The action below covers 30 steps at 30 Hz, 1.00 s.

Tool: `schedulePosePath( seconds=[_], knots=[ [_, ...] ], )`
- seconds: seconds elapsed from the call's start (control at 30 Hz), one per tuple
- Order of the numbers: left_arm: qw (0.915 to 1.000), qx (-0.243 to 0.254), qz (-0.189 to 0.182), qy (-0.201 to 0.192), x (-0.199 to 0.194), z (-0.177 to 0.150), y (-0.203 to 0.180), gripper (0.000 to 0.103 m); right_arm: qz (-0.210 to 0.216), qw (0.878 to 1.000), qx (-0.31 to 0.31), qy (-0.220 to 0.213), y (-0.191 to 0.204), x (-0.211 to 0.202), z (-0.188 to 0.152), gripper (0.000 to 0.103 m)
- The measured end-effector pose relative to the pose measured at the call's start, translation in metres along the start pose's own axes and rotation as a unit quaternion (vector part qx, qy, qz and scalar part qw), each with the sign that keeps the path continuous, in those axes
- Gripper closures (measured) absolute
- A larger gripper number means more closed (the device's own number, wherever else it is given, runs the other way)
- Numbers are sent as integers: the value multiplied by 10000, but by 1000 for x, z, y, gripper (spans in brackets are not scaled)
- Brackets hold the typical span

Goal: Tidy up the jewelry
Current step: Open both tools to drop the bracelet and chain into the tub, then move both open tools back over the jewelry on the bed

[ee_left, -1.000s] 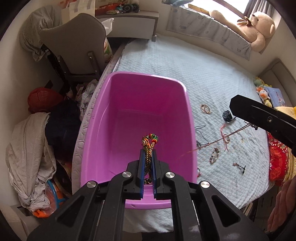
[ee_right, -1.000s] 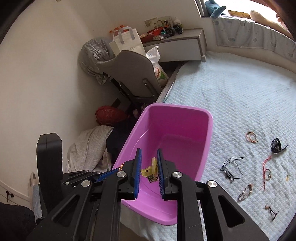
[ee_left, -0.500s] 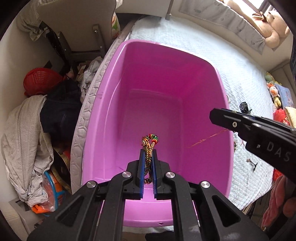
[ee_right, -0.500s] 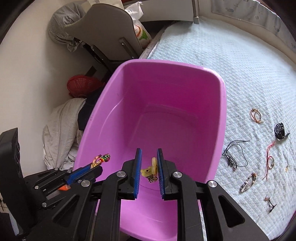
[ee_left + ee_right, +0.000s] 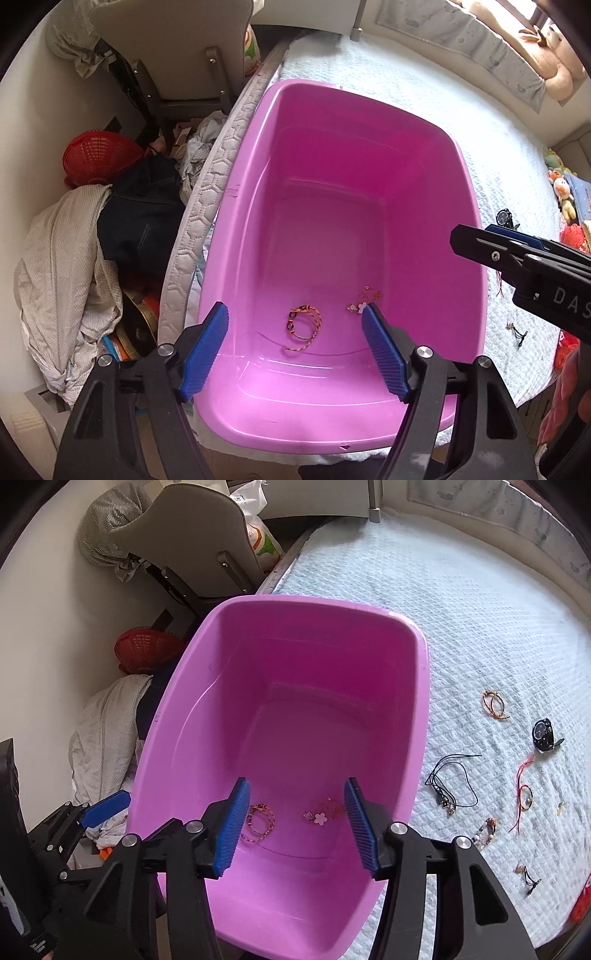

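Observation:
A pink plastic tub (image 5: 436, 133) (image 5: 177, 686) stands on the bed's near left corner. On its floor lie a multicoloured braided bracelet (image 5: 304, 326) (image 5: 260, 821) and a thin chain with a flower charm (image 5: 364, 301) (image 5: 321, 814). My left gripper (image 5: 295, 323) is open and empty above the tub. My right gripper (image 5: 297, 801) is open and empty above the tub too; it shows at the right of the left wrist view (image 5: 517, 266). More jewelry lies on the blanket: a black watch (image 5: 543, 734), a black cord necklace (image 5: 450, 782), a red string (image 5: 522, 794), orange rings (image 5: 495, 703), a beaded bracelet (image 5: 485, 830).
The pale quilted bed (image 5: 461, 609) stretches to the right and back. Left of the bed the floor holds a grey chair (image 5: 195, 535), a red basket (image 5: 94, 157), dark and striped clothes (image 5: 66, 258). Plush toys sit at the far right (image 5: 561, 188).
Both grippers opened over the tub. The braided bracelet dropped from the left one and the chain with its charm from the right one; both now lie on the tub floor.

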<state>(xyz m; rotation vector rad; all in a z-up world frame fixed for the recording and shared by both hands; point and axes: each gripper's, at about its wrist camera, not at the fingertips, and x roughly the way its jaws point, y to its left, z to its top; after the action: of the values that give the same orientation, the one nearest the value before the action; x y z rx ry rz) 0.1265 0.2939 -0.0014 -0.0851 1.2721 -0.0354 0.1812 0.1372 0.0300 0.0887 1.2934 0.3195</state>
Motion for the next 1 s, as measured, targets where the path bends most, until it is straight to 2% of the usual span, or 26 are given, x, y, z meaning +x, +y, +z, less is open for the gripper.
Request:
schedulePosePath(
  seconds=[0.27, 0.57, 0.77, 1.0],
  knots=[
    [9999, 24, 40, -122, -13, -11, -6, 27, 66, 10000, 47, -8, -6, -15, -14, 50],
    [9999, 53, 56, -140, -29, -29, -27, 27, 20, 9998, 202, -89, -36, -46, -63, 50],
    [9994, 283, 4, -183, -39, -47, -64, 27, -97, 9985, 495, -214, -76, -74, -112, 49],
    [9982, 548, -17, -251, -51, -75, -136, 25, -144, 9940, 988, -438, -150, -114, -174, 45]
  ],
)
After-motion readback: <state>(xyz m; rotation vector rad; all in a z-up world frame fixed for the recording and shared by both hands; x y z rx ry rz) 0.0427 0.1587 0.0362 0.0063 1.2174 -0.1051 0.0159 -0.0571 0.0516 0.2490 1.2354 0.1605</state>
